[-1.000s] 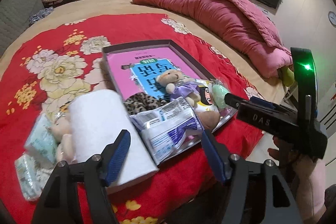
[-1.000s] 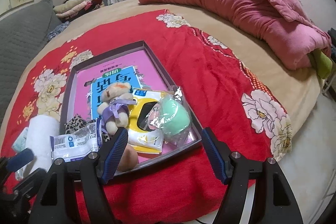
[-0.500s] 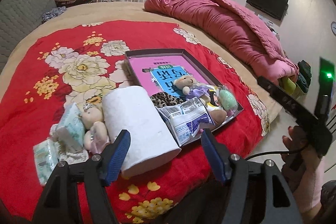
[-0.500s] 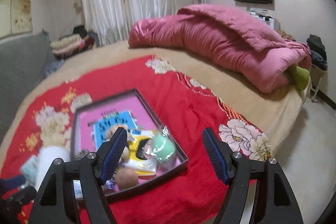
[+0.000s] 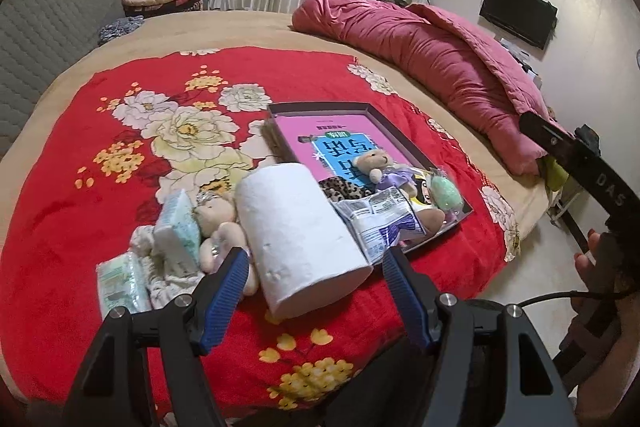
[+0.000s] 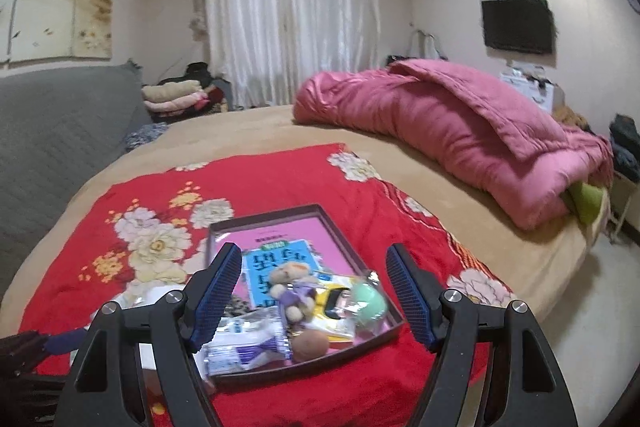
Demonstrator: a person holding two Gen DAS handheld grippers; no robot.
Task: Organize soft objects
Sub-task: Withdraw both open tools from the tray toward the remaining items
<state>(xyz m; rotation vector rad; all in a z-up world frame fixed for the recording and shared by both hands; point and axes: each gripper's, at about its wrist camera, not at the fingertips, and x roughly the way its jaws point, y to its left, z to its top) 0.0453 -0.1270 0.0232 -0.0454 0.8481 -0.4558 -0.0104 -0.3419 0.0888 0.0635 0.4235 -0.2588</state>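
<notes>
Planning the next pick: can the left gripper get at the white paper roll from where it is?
Probably yes. The left gripper is open and empty, and the white paper roll lies just ahead on the red blanket, top uncovered.

A bed (image 5: 256, 27) under a tan cover

On it lie a red flowered blanket (image 5: 80, 187) and, along the far right edge, a rumpled pink quilt (image 5: 432, 51).

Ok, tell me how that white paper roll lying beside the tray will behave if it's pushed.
The paper roll lies on its side on the red blanket, so it would probably roll if nudged sideways. It looks soft and light for its bulk, so pads would likely dent it. The plush blanket may slow it.
</notes>
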